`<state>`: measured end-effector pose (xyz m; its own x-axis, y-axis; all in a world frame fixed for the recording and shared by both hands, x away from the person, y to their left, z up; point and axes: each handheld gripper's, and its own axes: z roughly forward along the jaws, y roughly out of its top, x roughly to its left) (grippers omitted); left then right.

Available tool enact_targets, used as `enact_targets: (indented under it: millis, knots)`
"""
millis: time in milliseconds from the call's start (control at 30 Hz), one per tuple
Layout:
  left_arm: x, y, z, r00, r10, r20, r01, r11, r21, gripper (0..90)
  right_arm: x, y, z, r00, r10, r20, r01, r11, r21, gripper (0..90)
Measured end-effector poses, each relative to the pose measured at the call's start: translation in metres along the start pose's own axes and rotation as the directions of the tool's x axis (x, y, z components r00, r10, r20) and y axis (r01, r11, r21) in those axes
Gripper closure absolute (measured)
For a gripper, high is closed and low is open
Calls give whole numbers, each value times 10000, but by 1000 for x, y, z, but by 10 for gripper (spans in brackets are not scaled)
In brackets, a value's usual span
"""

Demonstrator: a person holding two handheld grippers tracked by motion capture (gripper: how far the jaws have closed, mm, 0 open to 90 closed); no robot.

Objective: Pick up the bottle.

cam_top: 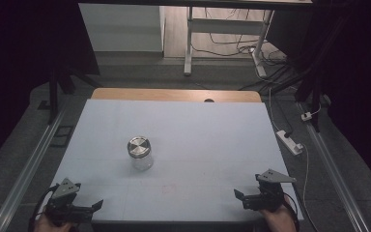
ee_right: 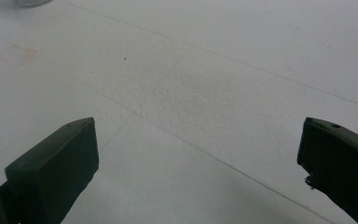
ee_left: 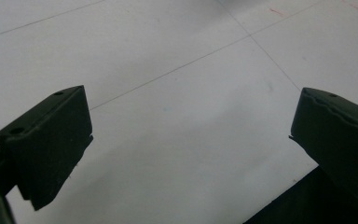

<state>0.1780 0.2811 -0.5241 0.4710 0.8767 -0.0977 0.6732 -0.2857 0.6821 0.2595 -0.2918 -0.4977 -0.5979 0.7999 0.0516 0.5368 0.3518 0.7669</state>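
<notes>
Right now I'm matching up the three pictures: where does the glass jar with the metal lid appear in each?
High view: the jar stands left of the table's middle.
Left gripper view: I can't find it here.
Right gripper view: a sliver at the top left edge, probably its base.
Shared landmark: the white table sheet with thin lines.

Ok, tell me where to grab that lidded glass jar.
Grip the glass jar across its round body, below the metal lid. It stands upright, so come in level from the near side; the left claw, open, looks closer.
</notes>
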Motion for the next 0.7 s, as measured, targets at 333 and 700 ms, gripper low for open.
enact_targets:
  millis: [333, 700]
  knots:
    - [2, 0, 1, 9998, -107, 187, 105, 9999, 130, 0, 0, 1, 1, 9993, -106, -361, 108, 9999, 74, 0]
    - [3, 1, 2, 9992, -195, 347, 187, 9995, 254, 0, -1, 1, 2, 9981, -26, -619, 36, 9999, 167, 0]
